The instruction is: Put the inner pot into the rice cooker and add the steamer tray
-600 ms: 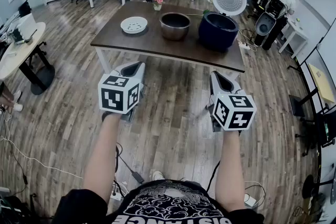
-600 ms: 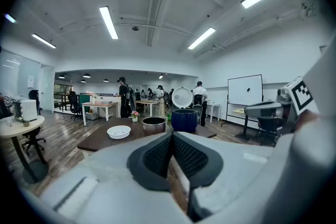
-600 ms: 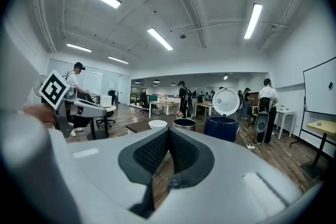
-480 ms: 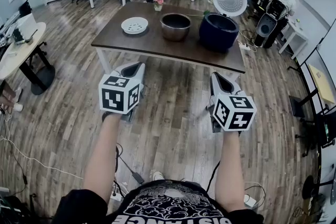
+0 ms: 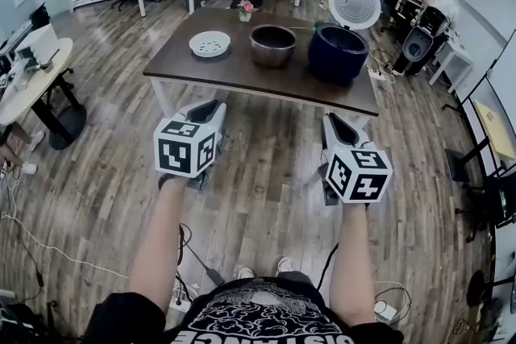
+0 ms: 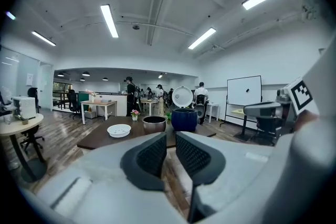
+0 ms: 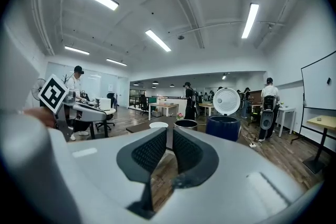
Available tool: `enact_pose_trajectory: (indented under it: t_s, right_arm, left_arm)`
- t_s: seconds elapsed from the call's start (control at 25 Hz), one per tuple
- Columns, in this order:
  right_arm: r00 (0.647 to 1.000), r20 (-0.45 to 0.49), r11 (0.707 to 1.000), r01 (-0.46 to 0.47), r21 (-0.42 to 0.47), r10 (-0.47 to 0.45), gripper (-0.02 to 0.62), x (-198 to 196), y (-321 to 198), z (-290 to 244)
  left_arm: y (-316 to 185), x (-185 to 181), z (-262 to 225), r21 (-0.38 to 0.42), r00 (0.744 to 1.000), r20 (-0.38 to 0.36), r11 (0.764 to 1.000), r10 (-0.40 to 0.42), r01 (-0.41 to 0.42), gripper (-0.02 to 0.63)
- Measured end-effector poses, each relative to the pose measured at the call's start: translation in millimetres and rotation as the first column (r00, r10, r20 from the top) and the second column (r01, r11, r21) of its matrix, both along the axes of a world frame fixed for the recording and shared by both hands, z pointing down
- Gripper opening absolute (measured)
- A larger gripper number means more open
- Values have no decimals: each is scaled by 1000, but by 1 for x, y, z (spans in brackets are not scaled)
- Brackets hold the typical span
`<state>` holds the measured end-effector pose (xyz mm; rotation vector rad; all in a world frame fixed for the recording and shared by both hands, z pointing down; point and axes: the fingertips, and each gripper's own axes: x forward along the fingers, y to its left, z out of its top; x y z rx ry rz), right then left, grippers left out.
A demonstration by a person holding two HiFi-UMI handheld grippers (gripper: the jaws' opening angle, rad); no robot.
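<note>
Dark table [image 5: 242,73] holds tray [image 5: 210,43], pot [image 5: 272,45] and cooker [image 5: 337,54]. Your left gripper [image 6: 171,137] and right gripper [image 7: 169,134] are clenched empty, well short of it.

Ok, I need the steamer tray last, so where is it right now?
In the head view the white steamer tray sits at the left of the dark table, left of the metal inner pot.

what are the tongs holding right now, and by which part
Nothing. Both the left tongs and the right tongs are shut and empty; the inner pot sits on the table, untouched.
</note>
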<state>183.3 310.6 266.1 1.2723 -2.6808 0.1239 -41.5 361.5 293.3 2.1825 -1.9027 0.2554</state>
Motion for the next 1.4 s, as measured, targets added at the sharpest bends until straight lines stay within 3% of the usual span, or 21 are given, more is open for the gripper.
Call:
enact_pose_trajectory:
  t_s: [0.36, 0.76, 1.0, 1.24, 1.4]
  right_arm:
    - [1000, -5, 1000, 16, -17, -16, 88, -2, -9, 8]
    - [1000, 21, 999, 24, -39, -23, 172, 6, -54, 21]
    - [998, 43, 998, 51, -46, -49, 227, 5, -102, 29]
    - [996, 59, 996, 73, -57, -69, 255, 7, -156, 27]
    - [995, 52, 995, 86, -57, -83, 284, 6, -191, 29]
  left_arm:
    - [-10, 0, 7, 2, 1000, -15, 1000, -17, 17, 111]
    - [-53, 3, 11, 3, 998, -46, 999, -45, 46, 197]
    - [-98, 2, 24, -37, 997, -66, 998, -51, 49, 233]
    - [-148, 2, 17, -28, 995, -63, 997, -72, 70, 253]
    - [-182, 4, 19, -39, 997, -34, 997, -67, 66, 292]
